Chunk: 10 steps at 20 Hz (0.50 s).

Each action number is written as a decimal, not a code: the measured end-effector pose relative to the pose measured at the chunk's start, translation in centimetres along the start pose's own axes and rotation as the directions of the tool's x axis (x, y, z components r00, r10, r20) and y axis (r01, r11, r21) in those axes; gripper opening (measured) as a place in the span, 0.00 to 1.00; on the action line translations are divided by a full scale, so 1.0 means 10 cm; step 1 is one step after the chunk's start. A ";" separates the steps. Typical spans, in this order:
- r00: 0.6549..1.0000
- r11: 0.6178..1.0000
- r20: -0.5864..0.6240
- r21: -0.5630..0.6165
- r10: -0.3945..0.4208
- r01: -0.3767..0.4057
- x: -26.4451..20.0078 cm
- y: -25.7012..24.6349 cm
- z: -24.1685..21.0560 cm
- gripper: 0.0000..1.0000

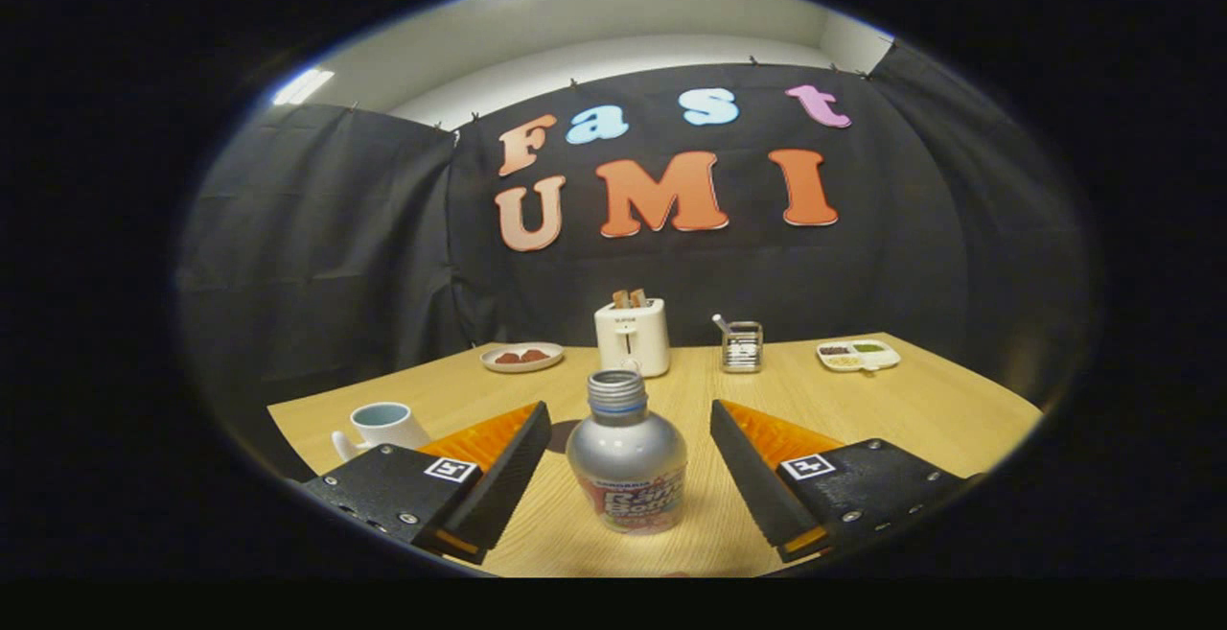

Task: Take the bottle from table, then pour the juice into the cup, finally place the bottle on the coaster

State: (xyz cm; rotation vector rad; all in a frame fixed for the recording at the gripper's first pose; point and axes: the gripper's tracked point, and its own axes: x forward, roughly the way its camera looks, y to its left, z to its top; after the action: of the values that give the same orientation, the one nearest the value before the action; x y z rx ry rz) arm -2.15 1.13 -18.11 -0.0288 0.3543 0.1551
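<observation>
Bottle (627, 453), silver with its cap off, is standing upright on the wooden table (920, 409) at lower centre, sitting between the wide-open gripper (631, 457) fingers, which are touching nothing. A white cup (381, 427) is sitting lower left. Farther back are standing a toaster (632, 335) holding bread, a plate (521, 357), a metal holder (742, 346) and a divided tray (858, 354).

Bottle (625, 462) matt brushed metal; table (920, 405) smooth pale wood; toaster (632, 337) glossy.

No legible text; square coded markers (451, 469) sit on the gripper's (630, 411) spread fingers (503, 477) flanking the bottle (627, 462).
</observation>
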 end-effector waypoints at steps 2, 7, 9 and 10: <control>1.000 1.000 -0.015 -0.008 -0.001 0.001 0.03 0.00 -0.09 0.99; 0.995 1.000 -0.095 -0.011 0.007 -0.008 0.10 0.01 -0.42 0.99; 0.993 1.000 -0.116 -0.006 0.009 -0.010 0.11 0.03 -0.51 0.98; 0.992 1.000 -0.128 -0.004 0.009 -0.009 0.11 0.03 -0.56 0.98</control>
State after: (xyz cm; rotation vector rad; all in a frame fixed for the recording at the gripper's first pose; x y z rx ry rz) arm -3.10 1.29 -23.70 -0.0414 0.4818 0.1634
